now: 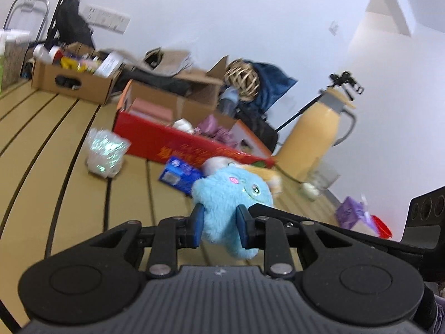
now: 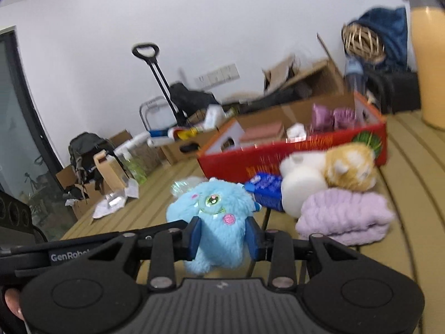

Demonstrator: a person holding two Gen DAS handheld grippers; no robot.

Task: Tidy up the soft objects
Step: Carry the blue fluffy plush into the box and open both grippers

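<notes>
A fluffy blue monster plush [image 1: 233, 192] [image 2: 214, 208] hangs just above the slatted wooden table [image 1: 55, 139], gripped from two sides. My left gripper [image 1: 219, 225] is shut on its lower body, blue pads sunk into the fur. From the other side my right gripper [image 2: 224, 236] is shut on the same plush, which faces that camera. An orange-and-white plush cat [image 2: 350, 164] lies on a white cushion [image 2: 300, 186] and a folded lilac knit cloth [image 2: 345, 217], to the right of the blue plush. Behind them stands a red cardboard box [image 2: 292, 156] [image 1: 180, 142].
A blue packet [image 1: 178, 174] lies by the red box, an iridescent bag [image 1: 105, 150] to its left. A tall yellow thermos [image 1: 314, 133], a glass [image 1: 322, 178] and a purple packet [image 1: 350, 211] stand to the right. Brown boxes [image 1: 72, 78] line the far wall.
</notes>
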